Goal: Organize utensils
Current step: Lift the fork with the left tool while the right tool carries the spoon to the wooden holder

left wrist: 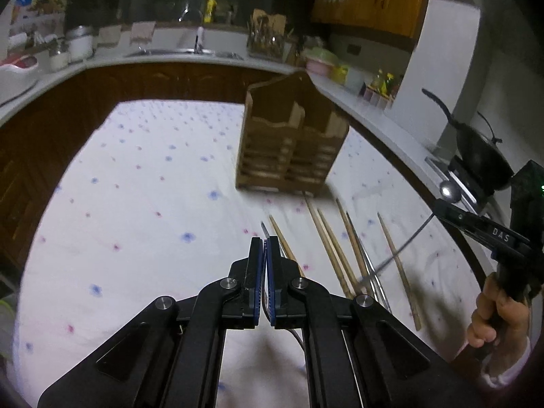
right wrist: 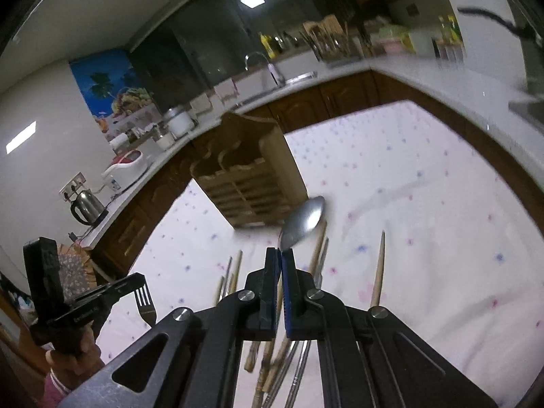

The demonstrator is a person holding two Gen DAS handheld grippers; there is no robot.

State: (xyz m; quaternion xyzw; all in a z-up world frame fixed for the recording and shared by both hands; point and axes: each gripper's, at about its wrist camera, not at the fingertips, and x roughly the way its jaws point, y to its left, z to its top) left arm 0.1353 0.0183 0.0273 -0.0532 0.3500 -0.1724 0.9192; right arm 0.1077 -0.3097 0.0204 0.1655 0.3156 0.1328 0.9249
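A wooden utensil holder (left wrist: 289, 142) stands on the flowered white cloth, also in the right wrist view (right wrist: 251, 180). Several wooden chopsticks (left wrist: 331, 248) and metal ones lie on the cloth in front of it (right wrist: 379, 268). My left gripper (left wrist: 264, 241) is shut on a metal fork (right wrist: 144, 304), held above the cloth; its tines show in the right wrist view. My right gripper (right wrist: 281, 253) is shut on a metal spoon (right wrist: 304, 221), held in the air to the right of the holder; the spoon also shows in the left wrist view (left wrist: 448, 191).
The table (left wrist: 136, 187) is ringed by a white counter with brown cabinets. On the counter are a sink (left wrist: 190, 51), jars (left wrist: 80, 42), a kettle (right wrist: 86, 205), a black pan on a stove (left wrist: 476, 149) and a dish rack (left wrist: 267, 39).
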